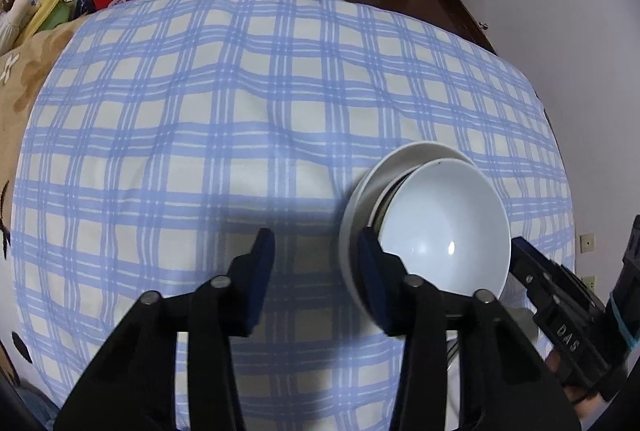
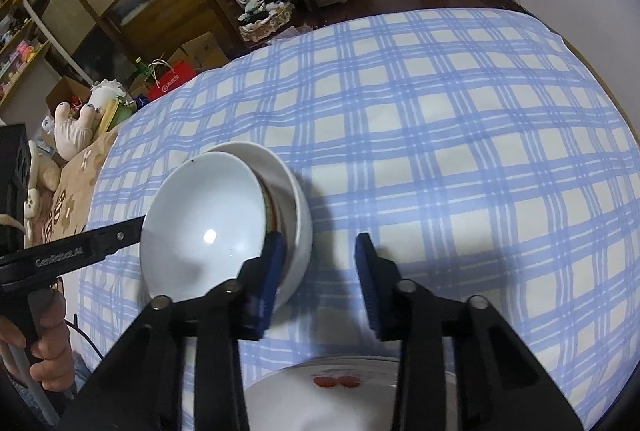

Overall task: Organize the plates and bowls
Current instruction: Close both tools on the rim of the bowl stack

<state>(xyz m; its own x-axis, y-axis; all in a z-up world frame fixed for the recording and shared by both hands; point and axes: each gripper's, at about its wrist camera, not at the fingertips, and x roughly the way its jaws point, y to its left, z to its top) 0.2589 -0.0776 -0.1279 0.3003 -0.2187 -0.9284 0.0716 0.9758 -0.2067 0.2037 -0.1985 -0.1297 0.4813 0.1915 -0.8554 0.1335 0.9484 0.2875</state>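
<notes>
Two-sided nesting step, by the look: left gripper (image 1: 316, 243) and right gripper (image 2: 318, 243) half spread, pinching nothing, one on each side of the bigger bowl (image 1: 376, 167), white bowl (image 1: 440, 223) lying tilted inside it; next, probably, settle that bowl level without tipping the stack.

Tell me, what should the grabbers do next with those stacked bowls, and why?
Probably nudge the tilted top bowl level so it nests in the lower bowl. It sits crooked, and one finger of the left gripper and of the right gripper flanks it; neither grips anything.
</notes>
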